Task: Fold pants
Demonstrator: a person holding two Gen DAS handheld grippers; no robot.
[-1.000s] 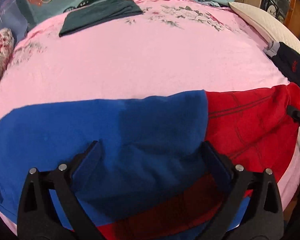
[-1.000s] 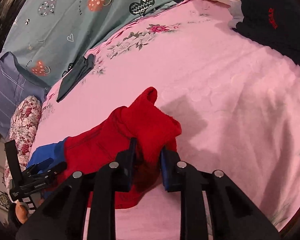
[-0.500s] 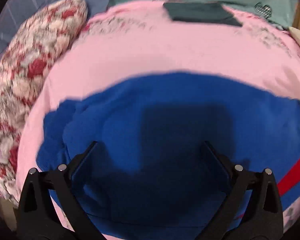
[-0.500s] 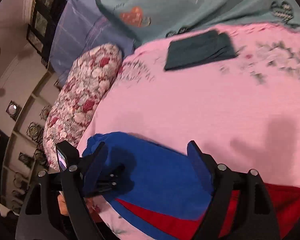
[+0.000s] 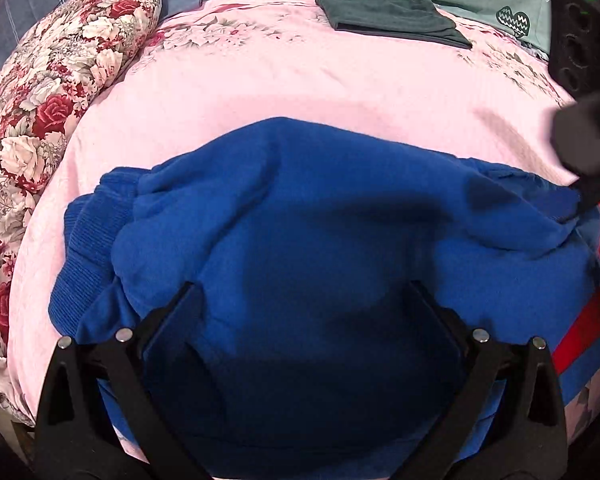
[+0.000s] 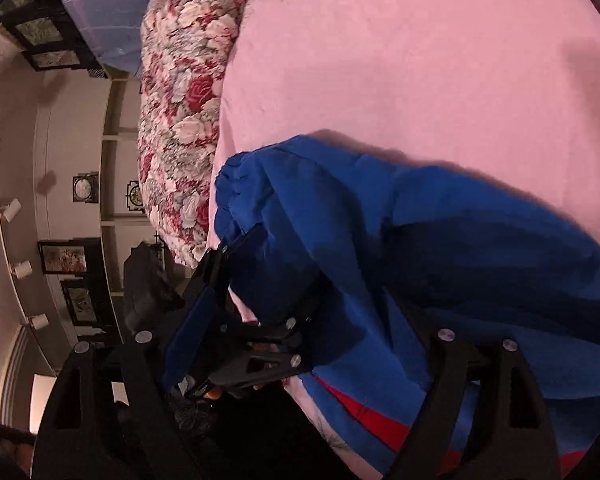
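A flowered pillow (image 5: 56, 92) lines the bed's (image 5: 300, 80) left edge. Beside it, the pants (image 5: 320, 216) now lie doubled over, the blue half covering most of the red that showed a second ago. The left gripper (image 5: 300, 312) hovers over them, jaws wide and empty. The right gripper (image 6: 300, 344) has let go too, jaws spread. One fold looks done.

My left gripper (image 5: 300, 304) is spread wide over the blue pants (image 5: 320, 240), which lie bunched across the lower frame on the pink sheet (image 5: 300, 80). A floral pillow (image 5: 40, 100) fills the left edge, a folded dark cloth (image 5: 392, 18) lies at top, and my right gripper (image 5: 588, 160) touches the pants at right.
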